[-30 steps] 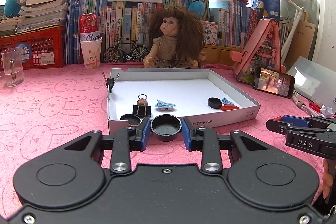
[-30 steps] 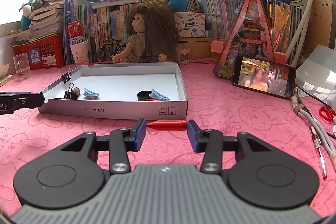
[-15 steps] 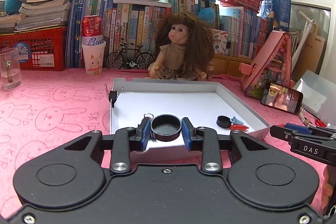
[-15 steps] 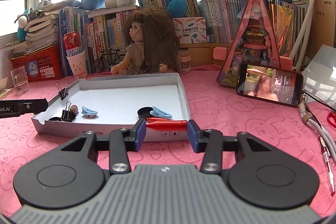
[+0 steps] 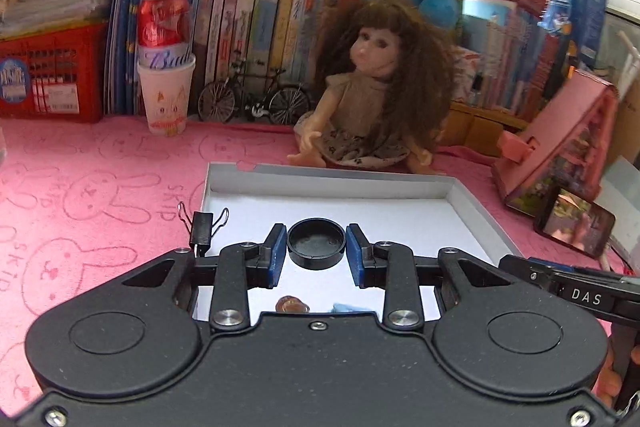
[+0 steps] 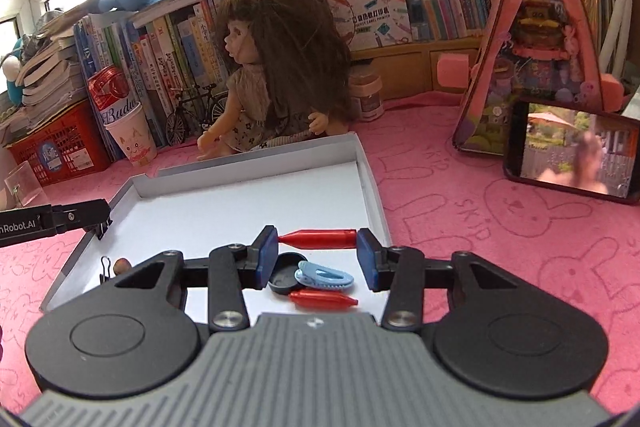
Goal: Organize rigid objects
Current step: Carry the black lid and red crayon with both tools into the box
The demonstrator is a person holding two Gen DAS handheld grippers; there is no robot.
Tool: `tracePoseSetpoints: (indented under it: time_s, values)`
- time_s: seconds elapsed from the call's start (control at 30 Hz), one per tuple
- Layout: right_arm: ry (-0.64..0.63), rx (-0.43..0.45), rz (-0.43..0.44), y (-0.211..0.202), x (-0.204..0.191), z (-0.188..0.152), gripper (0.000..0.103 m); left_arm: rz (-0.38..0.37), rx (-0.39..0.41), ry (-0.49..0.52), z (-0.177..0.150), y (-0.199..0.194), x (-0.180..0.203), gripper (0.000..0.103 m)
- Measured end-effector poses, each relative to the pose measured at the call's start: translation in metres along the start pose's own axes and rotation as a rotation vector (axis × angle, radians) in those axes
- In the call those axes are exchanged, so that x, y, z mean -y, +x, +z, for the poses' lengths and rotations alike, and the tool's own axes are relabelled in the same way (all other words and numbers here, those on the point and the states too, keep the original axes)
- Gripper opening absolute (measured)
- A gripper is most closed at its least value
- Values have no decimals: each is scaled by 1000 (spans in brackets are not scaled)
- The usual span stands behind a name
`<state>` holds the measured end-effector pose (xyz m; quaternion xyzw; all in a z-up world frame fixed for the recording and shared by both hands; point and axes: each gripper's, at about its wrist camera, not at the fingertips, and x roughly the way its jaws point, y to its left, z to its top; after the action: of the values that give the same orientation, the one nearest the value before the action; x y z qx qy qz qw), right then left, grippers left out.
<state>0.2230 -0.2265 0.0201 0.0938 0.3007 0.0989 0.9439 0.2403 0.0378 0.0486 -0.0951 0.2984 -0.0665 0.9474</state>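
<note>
My left gripper is shut on a round black cap, held above the floor of the white cardboard tray. A black binder clip is clamped on the tray's left wall. My right gripper is shut on a red pen cap, held crosswise over the right part of the same tray. Under it lie another black cap, a blue hair clip and a second red pen cap. A binder clip and a brown bead sit at the tray's near left.
A doll sits just behind the tray. A paper cup with a red can, a model bicycle and books line the back. A pink toy house and a phone stand to the right on the pink cloth.
Both grippers have moved forward from in front of the tray to over its inside, each still holding its object. The doll and back wall look closer.
</note>
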Motion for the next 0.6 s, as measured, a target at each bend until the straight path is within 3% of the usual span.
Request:
tracePoseSetpoints:
  time_s: [0.2,0.6]
  values:
    - [-15,-59,-12,29,-7,12,48,35,-98,-21,8,34,-1,30]
    - [-44,-130,-20,53,-15,6,49,101,-143,35,0,53,7,30]
